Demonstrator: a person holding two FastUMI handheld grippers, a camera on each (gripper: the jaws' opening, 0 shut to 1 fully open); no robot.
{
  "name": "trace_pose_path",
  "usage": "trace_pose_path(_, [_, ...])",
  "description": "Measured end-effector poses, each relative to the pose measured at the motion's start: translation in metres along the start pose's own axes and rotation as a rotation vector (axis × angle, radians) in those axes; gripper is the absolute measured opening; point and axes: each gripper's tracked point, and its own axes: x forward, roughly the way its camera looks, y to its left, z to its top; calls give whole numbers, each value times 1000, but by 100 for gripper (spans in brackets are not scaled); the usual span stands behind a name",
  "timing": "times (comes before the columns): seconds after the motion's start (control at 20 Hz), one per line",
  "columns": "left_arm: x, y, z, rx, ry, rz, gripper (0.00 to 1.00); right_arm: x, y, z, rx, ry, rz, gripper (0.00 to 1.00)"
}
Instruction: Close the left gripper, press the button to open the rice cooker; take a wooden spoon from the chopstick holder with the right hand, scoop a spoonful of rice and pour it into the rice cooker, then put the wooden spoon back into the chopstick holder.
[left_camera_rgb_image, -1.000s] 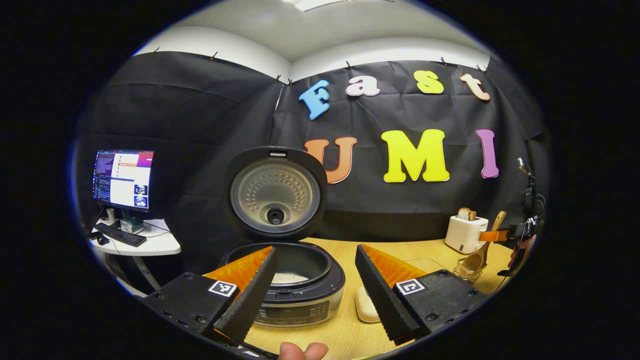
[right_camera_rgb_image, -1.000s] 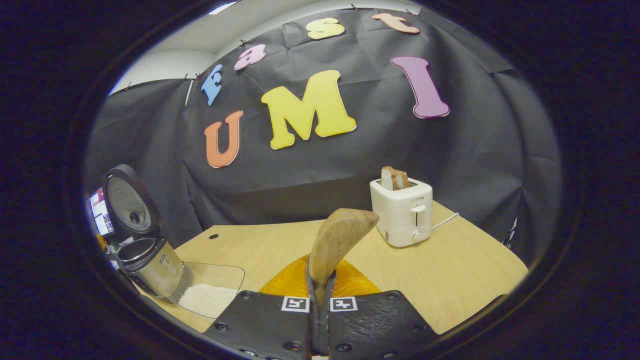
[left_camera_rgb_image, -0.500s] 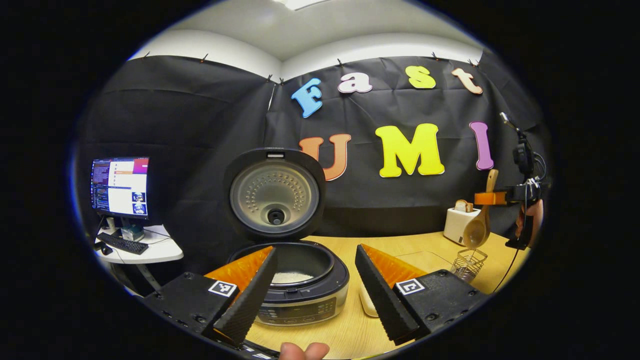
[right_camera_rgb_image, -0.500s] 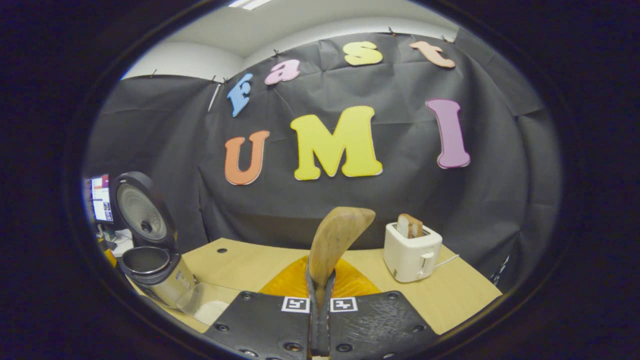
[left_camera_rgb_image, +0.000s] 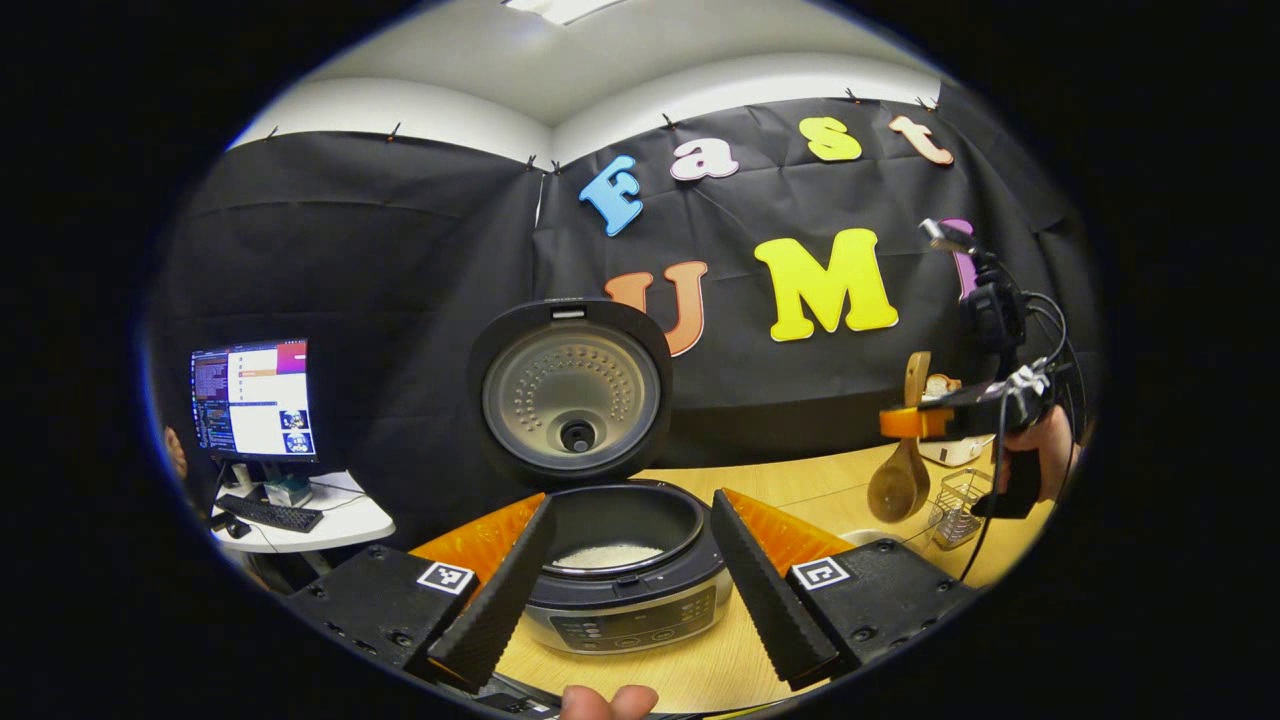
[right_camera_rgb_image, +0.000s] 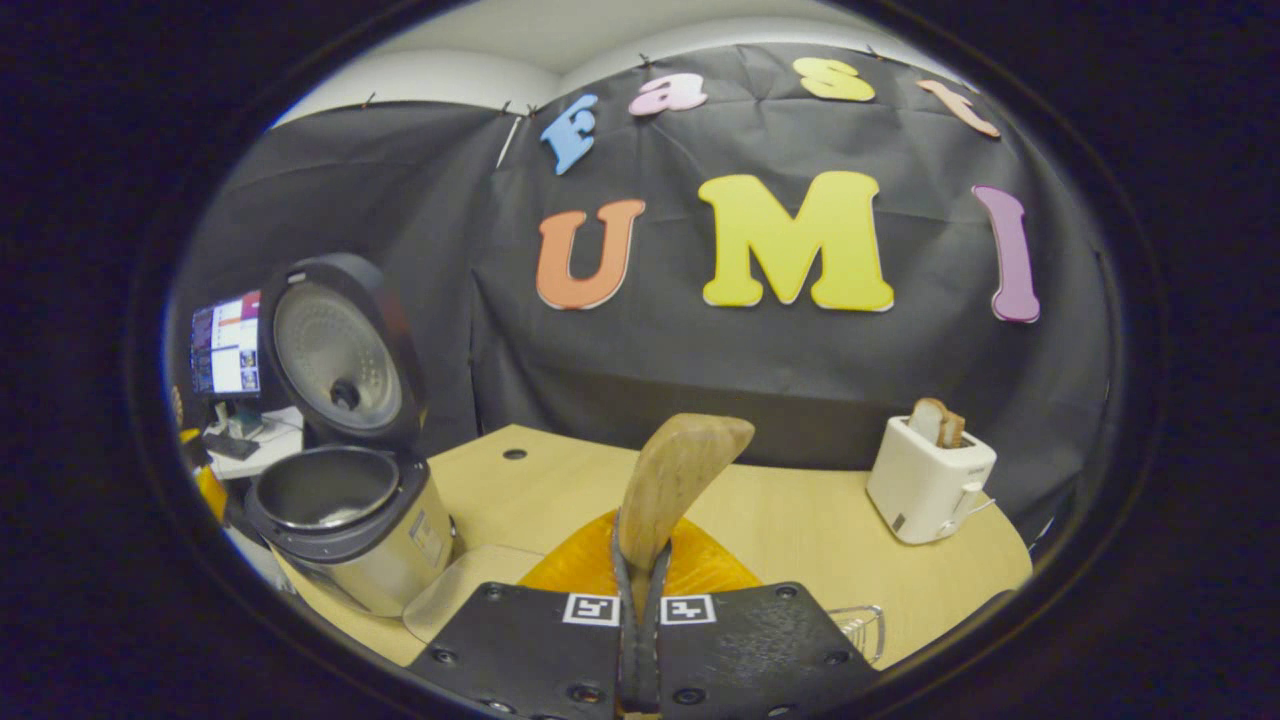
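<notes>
The rice cooker (left_camera_rgb_image: 625, 600) stands with its lid (left_camera_rgb_image: 572, 398) up and white rice in the pot. My left gripper (left_camera_rgb_image: 630, 590) is open, one finger on each side of the cooker's front, touching nothing. Far right in the left gripper view, a hand holds my right gripper (left_camera_rgb_image: 905, 422), shut on the wooden spoon (left_camera_rgb_image: 897, 485). The spoon hangs bowl down, just left of the wire chopstick holder (left_camera_rgb_image: 957, 495). In the right gripper view, the spoon's handle (right_camera_rgb_image: 680, 480) sticks up from between the shut fingers of my right gripper (right_camera_rgb_image: 638, 545). The open cooker (right_camera_rgb_image: 345, 525) is at the left.
A clear rice container (right_camera_rgb_image: 450, 595) lies on the wooden table (right_camera_rgb_image: 800, 530) beside the cooker. A white toaster (right_camera_rgb_image: 930, 480) with bread stands at the back right. A monitor (left_camera_rgb_image: 255, 398) sits on a side desk left of the table. The holder's rim (right_camera_rgb_image: 860, 622) shows low right.
The right gripper lifted the wooden spoon up out of the chopstick holder and carried it left, closer to the rice cooker. The left gripper stayed open and shifted only slightly.
</notes>
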Motion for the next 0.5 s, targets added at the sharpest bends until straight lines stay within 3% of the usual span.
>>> trace_pose_path(0.2, [0, 8, 4, -16, -23, 7, 99, 11, 1, -27, -161, 33, -83, 0])
trace_pose_path(0.5, [0, 26, -1, -40, -10, 32, 99, 15, 24, -39, -328, 2, -136, 0])
